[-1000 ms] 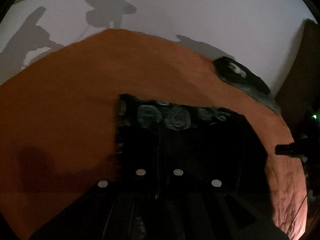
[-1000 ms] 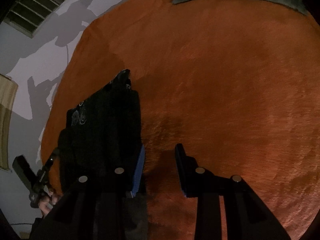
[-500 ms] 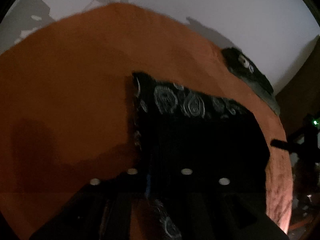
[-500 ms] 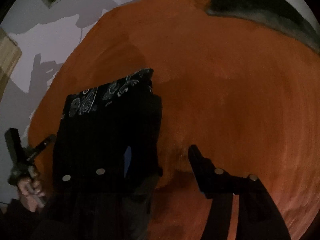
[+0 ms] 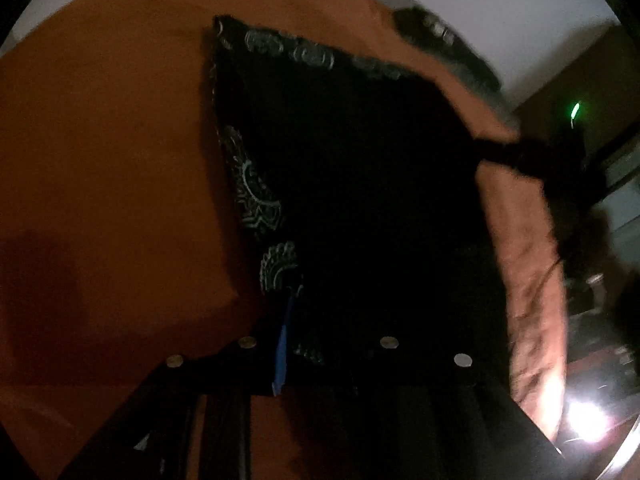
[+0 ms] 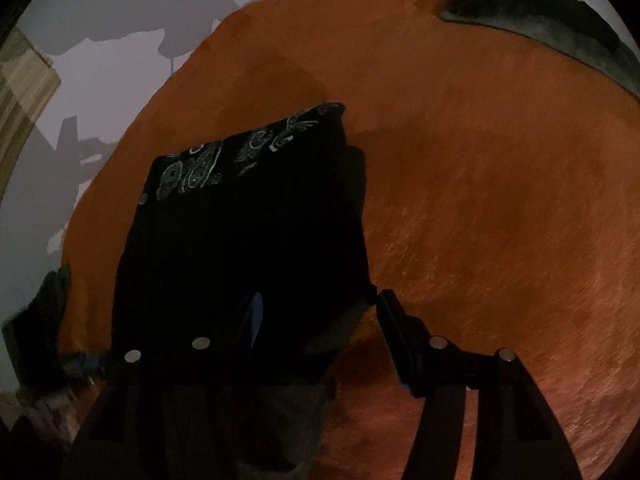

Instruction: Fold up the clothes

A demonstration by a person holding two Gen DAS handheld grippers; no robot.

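Right wrist view: black paisley-printed garment (image 6: 248,232) lies folded on the orange plush blanket (image 6: 500,200); right gripper (image 6: 320,316) gapes, released, left gripper (image 5: 332,320) apparently parting too. Next, smoothing or another fold.

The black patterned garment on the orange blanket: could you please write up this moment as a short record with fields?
surface: orange blanket
garment: black patterned garment, folded, lying flat, pale paisley print along its far edge
second item: dark folded cloth at the blanket's far edge, apart from the garment
left gripper: jaws just been opening, garment's near edge between them, grip unclear in the dark
right gripper: open, jaws either side of the garment's near right corner, pads not pressing
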